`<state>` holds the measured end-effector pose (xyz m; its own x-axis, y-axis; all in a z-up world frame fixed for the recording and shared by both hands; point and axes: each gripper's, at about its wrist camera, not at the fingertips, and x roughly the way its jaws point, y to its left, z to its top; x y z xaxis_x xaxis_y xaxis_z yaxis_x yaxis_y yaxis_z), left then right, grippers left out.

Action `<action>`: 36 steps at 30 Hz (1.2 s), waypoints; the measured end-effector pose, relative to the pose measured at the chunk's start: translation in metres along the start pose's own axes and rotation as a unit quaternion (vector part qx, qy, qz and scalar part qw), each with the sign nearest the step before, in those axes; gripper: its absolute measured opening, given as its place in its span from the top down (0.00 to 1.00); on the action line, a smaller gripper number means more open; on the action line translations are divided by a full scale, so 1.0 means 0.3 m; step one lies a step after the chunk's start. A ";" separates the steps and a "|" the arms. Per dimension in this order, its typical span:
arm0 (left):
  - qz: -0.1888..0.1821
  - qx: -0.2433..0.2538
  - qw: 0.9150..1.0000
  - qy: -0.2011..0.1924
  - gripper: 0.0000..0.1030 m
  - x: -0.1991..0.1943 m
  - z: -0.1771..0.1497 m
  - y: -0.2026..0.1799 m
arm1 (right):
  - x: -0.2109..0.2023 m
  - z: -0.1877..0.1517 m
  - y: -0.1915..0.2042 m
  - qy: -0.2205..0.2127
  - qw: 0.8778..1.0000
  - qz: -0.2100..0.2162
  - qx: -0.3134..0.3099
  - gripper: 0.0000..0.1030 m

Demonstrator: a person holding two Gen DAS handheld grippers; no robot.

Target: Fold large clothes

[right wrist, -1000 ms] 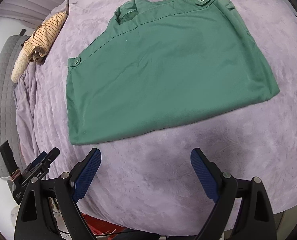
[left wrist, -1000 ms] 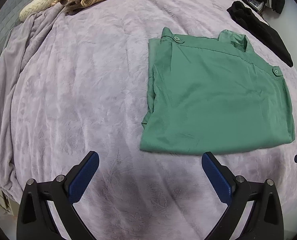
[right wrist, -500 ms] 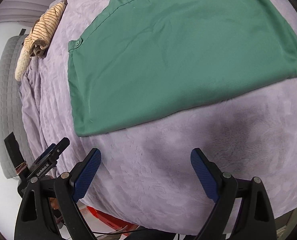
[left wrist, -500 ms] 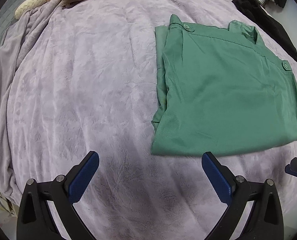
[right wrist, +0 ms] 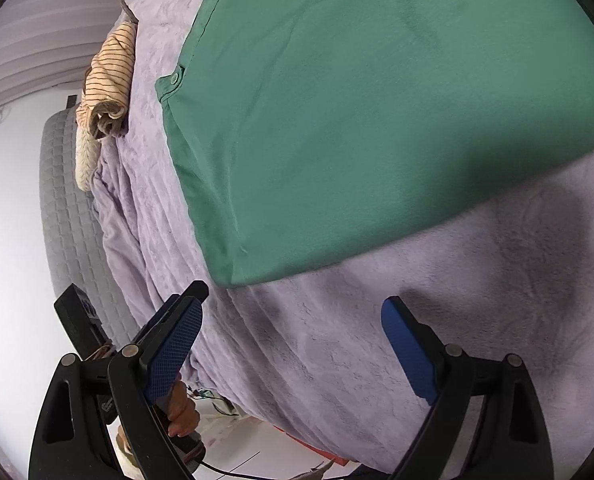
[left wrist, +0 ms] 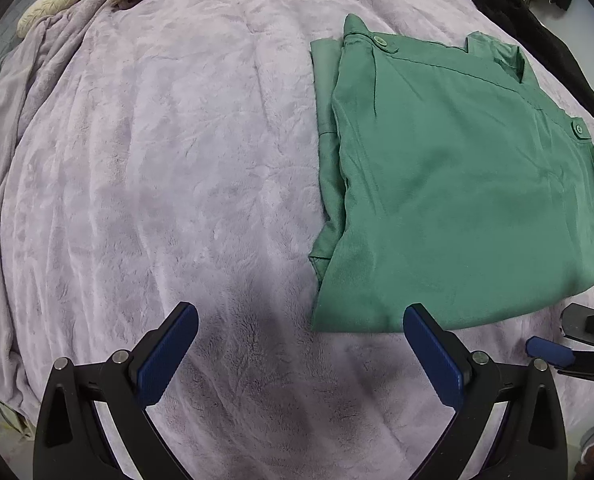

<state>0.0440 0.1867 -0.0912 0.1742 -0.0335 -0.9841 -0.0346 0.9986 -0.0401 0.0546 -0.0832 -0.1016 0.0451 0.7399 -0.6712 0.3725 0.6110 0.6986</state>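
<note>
Both claws spread wide and empty over the near hem

Your left claw (left wrist: 300, 354) and right claw (right wrist: 293, 340) hover just short of the green shirt (left wrist: 457, 192), half-folded on the bed (left wrist: 157, 160). Pinch only the top layer and the tucked sleeves may slide out.

Bed covered by a lilac plush blanket (left wrist: 157, 168), creased and bunched along the left edge. Grey quilted mattress side (right wrist: 63, 200) exposed below it. White wall (right wrist: 9, 220) on the left, pale pleated curtain (right wrist: 37, 40) far left. White floor (right wrist: 253, 440) near the bed's foot. Light is soft and even, with faint shadows on the near blanket.
</note>
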 end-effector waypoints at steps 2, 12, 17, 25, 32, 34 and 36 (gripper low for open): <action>-0.014 -0.011 1.000 -0.001 0.00 0.009 0.011 0.023 | 0.027 0.004 0.001 0.001 1.000 0.013 0.004 0.10; -0.117 -0.065 0.991 0.006 0.00 0.091 0.088 0.133 | 0.157 0.047 0.004 -0.017 0.994 0.109 0.025 0.10; -0.211 -0.073 0.975 0.021 0.00 0.143 0.147 0.152 | 0.239 0.080 -0.002 -0.033 0.986 0.155 0.058 0.14; -0.332 -0.093 0.937 0.059 0.00 0.229 0.246 0.098 | 0.159 0.080 0.053 -0.053 0.979 0.193 0.021 0.92; -0.383 -0.071 0.919 0.068 0.15 0.281 0.371 -0.079 | 0.084 0.082 0.126 -0.055 0.981 0.182 -0.039 0.92; -0.320 -0.028 0.945 0.060 0.58 0.271 0.381 -0.143 | 0.115 0.066 0.100 -0.031 0.986 0.164 -0.028 0.92; -0.295 -0.014 0.953 0.059 0.74 0.271 0.383 -0.171 | 0.122 0.049 0.072 -0.001 0.989 0.145 -0.023 0.88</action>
<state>0.1728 0.1374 -0.1492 0.0591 -0.5957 -0.8010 0.0084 0.8027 -0.5964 0.0780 -0.0471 -0.1149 0.1458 0.8853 -0.4416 0.3008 0.3855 0.8723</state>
